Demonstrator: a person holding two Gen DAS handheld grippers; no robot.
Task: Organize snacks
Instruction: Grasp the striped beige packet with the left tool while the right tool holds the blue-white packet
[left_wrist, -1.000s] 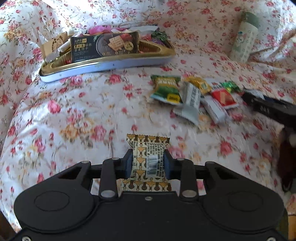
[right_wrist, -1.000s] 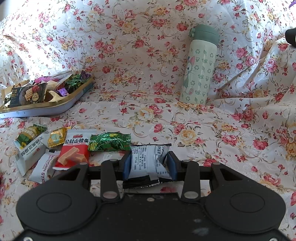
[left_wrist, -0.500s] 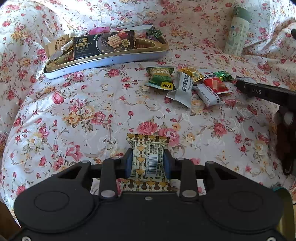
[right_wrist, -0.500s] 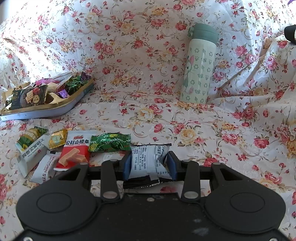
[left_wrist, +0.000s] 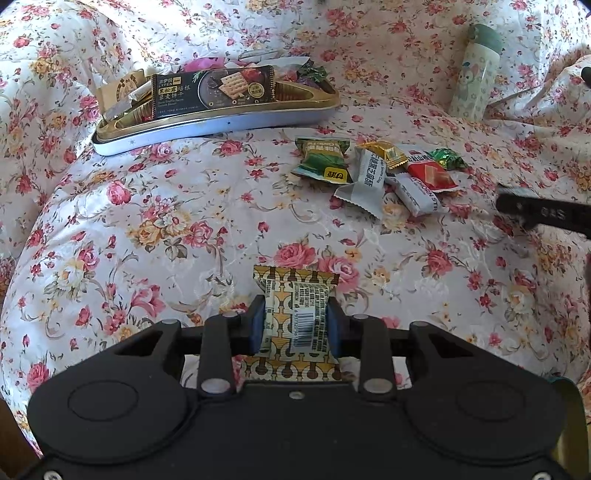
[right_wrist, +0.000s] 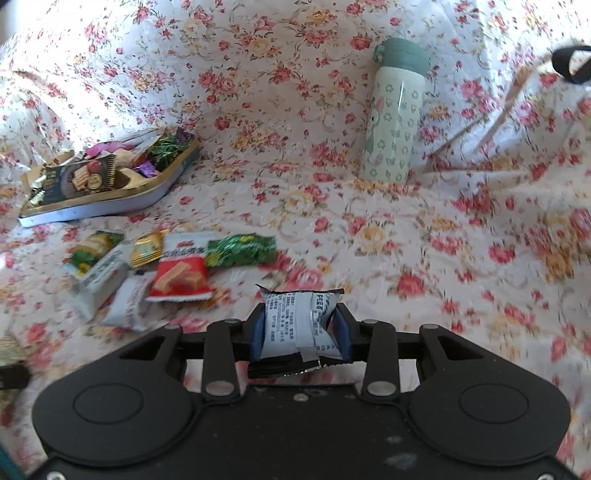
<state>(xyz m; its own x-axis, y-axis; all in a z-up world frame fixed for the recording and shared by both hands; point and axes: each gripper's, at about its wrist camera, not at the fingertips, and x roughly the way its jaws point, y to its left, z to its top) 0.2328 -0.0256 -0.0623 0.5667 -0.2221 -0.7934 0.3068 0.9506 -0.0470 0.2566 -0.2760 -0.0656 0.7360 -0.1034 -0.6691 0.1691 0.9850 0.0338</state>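
The left claw (left_wrist: 295, 325) is clamped on a gold-and-brown patterned snack packet (left_wrist: 295, 314), held above the floral cloth (left_wrist: 147, 221). The right claw (right_wrist: 300, 330) is clamped on a white printed snack packet (right_wrist: 299, 325), its jaws having just closed a little further. A pile of loose snacks (right_wrist: 147, 266) lies on the cloth to its left. Farther left sits a tin tray (right_wrist: 110, 199) full of sweets, and a pale green bottle (right_wrist: 393, 118) stands upright at the far right.
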